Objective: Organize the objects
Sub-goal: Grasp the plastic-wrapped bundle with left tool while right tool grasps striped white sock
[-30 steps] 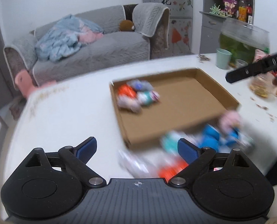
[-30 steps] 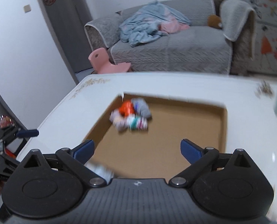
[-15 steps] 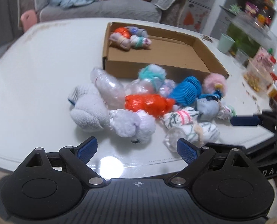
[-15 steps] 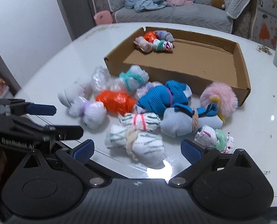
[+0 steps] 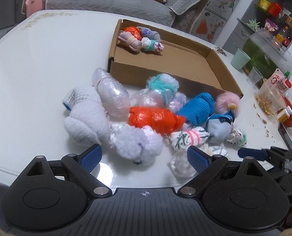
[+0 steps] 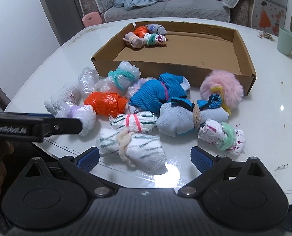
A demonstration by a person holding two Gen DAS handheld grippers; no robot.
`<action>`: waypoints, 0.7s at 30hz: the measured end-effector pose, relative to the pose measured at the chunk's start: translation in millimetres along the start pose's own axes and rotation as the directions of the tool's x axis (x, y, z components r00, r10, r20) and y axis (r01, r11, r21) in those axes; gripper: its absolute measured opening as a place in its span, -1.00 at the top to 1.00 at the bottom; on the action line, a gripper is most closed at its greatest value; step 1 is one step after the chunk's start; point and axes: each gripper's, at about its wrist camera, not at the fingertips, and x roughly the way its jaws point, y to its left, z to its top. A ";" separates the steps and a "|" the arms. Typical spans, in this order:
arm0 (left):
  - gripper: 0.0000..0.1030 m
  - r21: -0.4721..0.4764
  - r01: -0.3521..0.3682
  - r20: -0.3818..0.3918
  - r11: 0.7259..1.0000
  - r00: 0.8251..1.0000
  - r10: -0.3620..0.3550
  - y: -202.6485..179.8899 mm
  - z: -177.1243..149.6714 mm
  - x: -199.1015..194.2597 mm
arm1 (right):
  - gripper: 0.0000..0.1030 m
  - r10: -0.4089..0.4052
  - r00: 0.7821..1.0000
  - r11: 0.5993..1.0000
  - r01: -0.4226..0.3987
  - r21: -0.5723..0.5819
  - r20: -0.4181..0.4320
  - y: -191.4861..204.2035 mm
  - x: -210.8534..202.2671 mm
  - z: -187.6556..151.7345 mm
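Observation:
Several tied bundles of socks and plastic bags lie heaped on the white table in front of a shallow cardboard box (image 5: 214, 63) (image 6: 242, 59). Several small bundles (image 5: 140, 39) (image 6: 146, 36) sit in the box's far left corner. My left gripper (image 5: 144, 157) is open just above the table edge, with a fluffy white bundle (image 5: 134, 143) right ahead of its fingertips, untouched. My right gripper (image 6: 144, 157) is open too, and a white striped bundle tied with cream yarn (image 6: 132, 145) lies between its fingertips without contact. An orange plastic bundle (image 5: 155, 118) (image 6: 106, 103) marks the heap's middle.
A green cup (image 5: 240, 59), a clear cup (image 5: 254, 76), a fish tank (image 5: 268, 49) and snack containers (image 5: 272, 96) crowd the table's right side. A grey sofa (image 6: 165, 4) stands behind the table. Crumbs dot the right side of the table.
Both grippers have dropped and tilted down from the box to the heap at the table's near edge. In the last half second they edged closer to the bundles. Their jaws stayed wide.

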 end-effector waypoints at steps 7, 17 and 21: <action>-0.86 0.042 -0.039 0.005 0.998 0.999 0.038 -3.1 3.1 9.8 | -0.92 -0.021 1.000 0.999 0.021 -0.025 0.021 13.6 10.6 1.8; -0.88 0.077 -0.046 0.018 0.996 0.999 0.044 -1.7 2.9 8.3 | -0.68 -0.058 0.998 0.998 0.058 0.013 0.003 16.4 29.5 2.0; -0.88 0.094 -0.029 0.014 0.995 1.000 0.028 -10.1 2.6 12.7 | -0.58 -0.066 0.998 0.998 0.066 0.007 -0.004 11.1 25.9 1.0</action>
